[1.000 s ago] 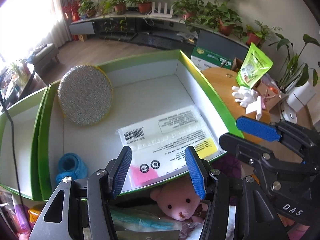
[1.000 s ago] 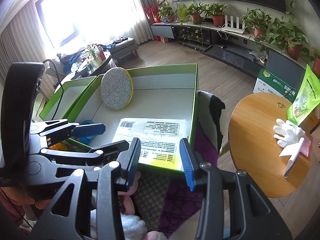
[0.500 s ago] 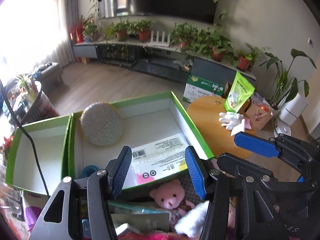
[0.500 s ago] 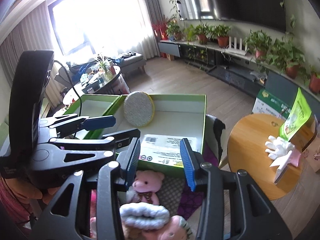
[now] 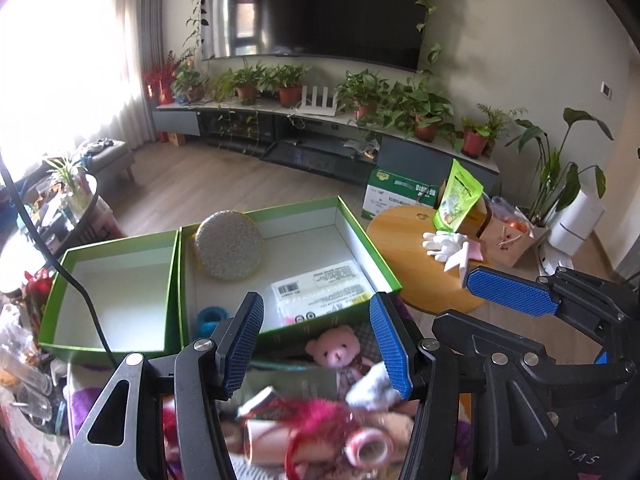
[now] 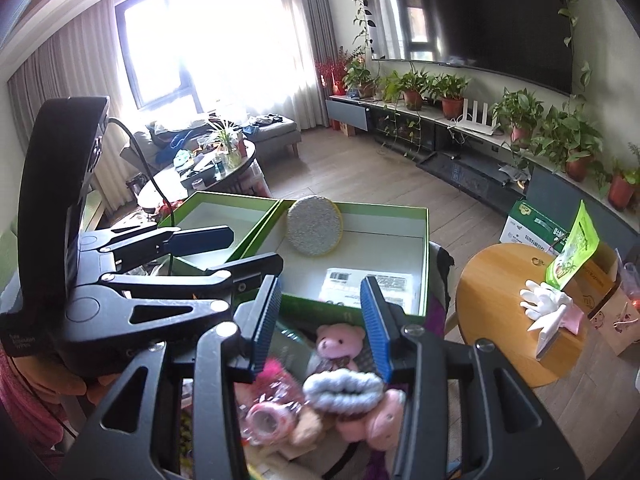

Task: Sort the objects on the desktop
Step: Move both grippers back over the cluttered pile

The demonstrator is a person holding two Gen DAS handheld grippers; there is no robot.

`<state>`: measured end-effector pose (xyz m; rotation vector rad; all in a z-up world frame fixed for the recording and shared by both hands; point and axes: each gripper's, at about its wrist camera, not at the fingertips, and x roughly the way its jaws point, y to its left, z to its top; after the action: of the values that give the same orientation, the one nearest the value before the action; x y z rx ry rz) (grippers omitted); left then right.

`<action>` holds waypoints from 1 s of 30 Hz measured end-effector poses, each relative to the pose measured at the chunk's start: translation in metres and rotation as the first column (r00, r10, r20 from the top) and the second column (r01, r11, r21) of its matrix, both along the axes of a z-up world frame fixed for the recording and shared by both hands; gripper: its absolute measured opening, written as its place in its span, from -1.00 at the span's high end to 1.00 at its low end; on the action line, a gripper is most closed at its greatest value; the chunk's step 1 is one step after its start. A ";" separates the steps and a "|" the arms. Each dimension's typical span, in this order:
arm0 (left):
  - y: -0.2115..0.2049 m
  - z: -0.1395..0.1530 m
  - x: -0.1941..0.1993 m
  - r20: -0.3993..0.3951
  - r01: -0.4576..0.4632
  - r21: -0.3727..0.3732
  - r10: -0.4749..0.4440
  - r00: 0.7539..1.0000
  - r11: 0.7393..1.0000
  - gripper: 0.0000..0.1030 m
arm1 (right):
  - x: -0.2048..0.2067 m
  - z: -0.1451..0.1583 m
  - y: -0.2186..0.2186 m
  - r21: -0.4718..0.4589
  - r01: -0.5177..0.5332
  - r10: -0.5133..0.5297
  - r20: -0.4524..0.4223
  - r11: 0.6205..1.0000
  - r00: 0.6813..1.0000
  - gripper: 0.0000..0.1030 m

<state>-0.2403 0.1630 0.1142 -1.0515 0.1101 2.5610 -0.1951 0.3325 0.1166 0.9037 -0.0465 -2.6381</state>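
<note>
- 2 claws, left claw [image 5: 316, 344] and right claw [image 6: 320, 320], are held apart, nothing gripped.
- The bear [image 5: 334, 350], below the green box [image 5: 370, 248], is judged light and soft; its body should be pinched.

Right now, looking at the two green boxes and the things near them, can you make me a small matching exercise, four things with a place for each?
Things:
1. round sponge
2. pink teddy bear
3. white gloves
4. blue yarn ball

Places:
a. on the round wooden table
b. in the near left corner of the right green box
c. leaning against the far wall of that box
d. outside the boxes, in front of the right one

Pairs: 1-c, 2-d, 3-a, 4-b
</note>
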 end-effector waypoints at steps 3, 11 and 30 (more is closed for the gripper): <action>-0.006 0.005 0.019 -0.016 -0.001 -0.005 0.001 1.000 1.000 -0.09 | 0.017 0.005 -0.007 0.010 -0.001 0.001 -0.010 1.000 1.000 0.19; -0.032 0.006 0.066 -0.030 -0.004 0.007 0.004 1.000 1.000 -0.09 | 0.059 0.006 -0.028 0.016 -0.027 0.027 -0.012 1.000 1.000 0.19; -0.104 -0.013 0.144 -0.051 -0.023 0.010 0.024 0.998 1.000 -0.09 | 0.131 -0.018 -0.095 0.034 -0.096 0.095 0.031 0.995 0.995 0.19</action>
<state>-0.0960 0.0592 0.1010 -0.9899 0.0994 2.6075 -0.0639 0.2372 0.0989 0.9325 0.0350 -2.5453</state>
